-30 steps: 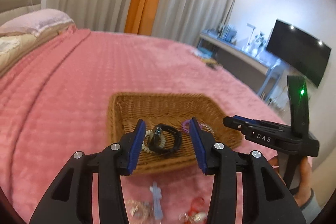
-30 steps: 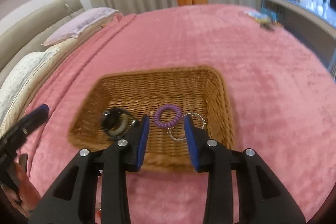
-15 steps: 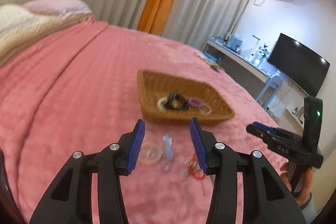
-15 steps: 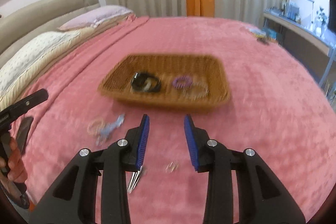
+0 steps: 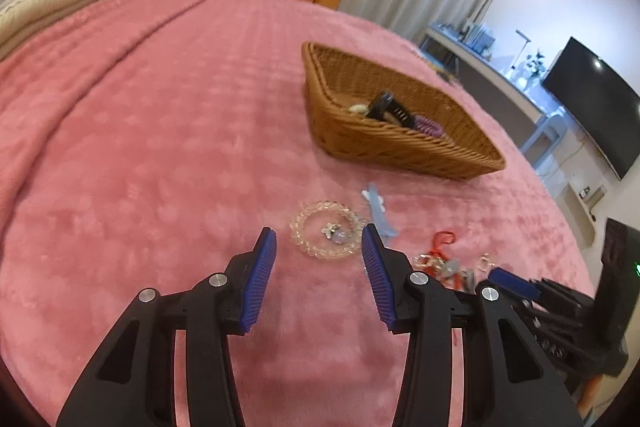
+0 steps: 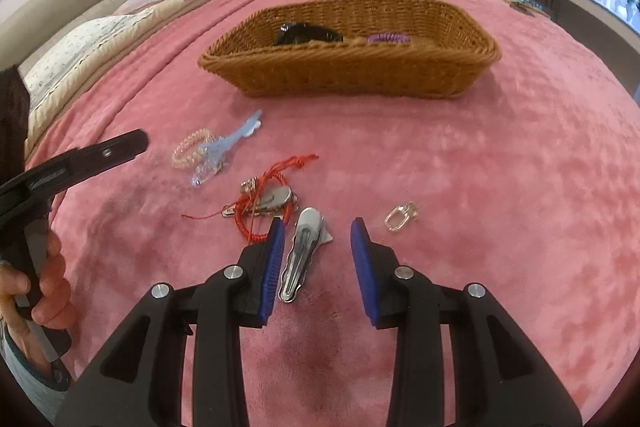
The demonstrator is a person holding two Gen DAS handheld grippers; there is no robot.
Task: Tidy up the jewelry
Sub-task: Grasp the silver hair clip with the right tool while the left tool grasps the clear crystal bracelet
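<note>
Hidden or unclear: the wicker basket (image 6: 352,75), upper centre of the right wrist view, shows its contents only above the near wall. A black piece (image 6: 306,33) and a purple coil band (image 6: 390,38) peek over; what sort of black piece it is cannot be told. In the left wrist view the same basket (image 5: 400,147) sits right of centre and is blurred; a pale item beside the black one cannot be identified. The right gripper (image 5: 516,285) is cut off at the lower right edge there, and its jaw gap cannot be judged from that view. No writing is readable in either view.

Count on the pink blanket (image 6: 500,187), right wrist view: one clear bead bracelet (image 6: 192,149), one pale blue clip (image 6: 228,151) lying over it, one red cord (image 6: 272,183) tangled with one silver clip (image 6: 276,197), one separate silver hair clip (image 6: 302,251), one small clear-and-metal ring piece (image 6: 400,217). Six loose items, plus at least two in the basket.

Left gripper (image 5: 318,243): jaws spread, nothing between the pads; the bead bracelet (image 5: 328,229) lies on the blanket just beyond the tips, framed by them, with a small silver charm (image 5: 332,231) inside its ring.

Right gripper (image 6: 318,231): jaws spread, not pinching. The silver hair clip lies on the blanket between the pads, close to the left one; contact cannot be confirmed.

A hand (image 6: 36,291) at the left edge holds the left gripper's handle.
</note>
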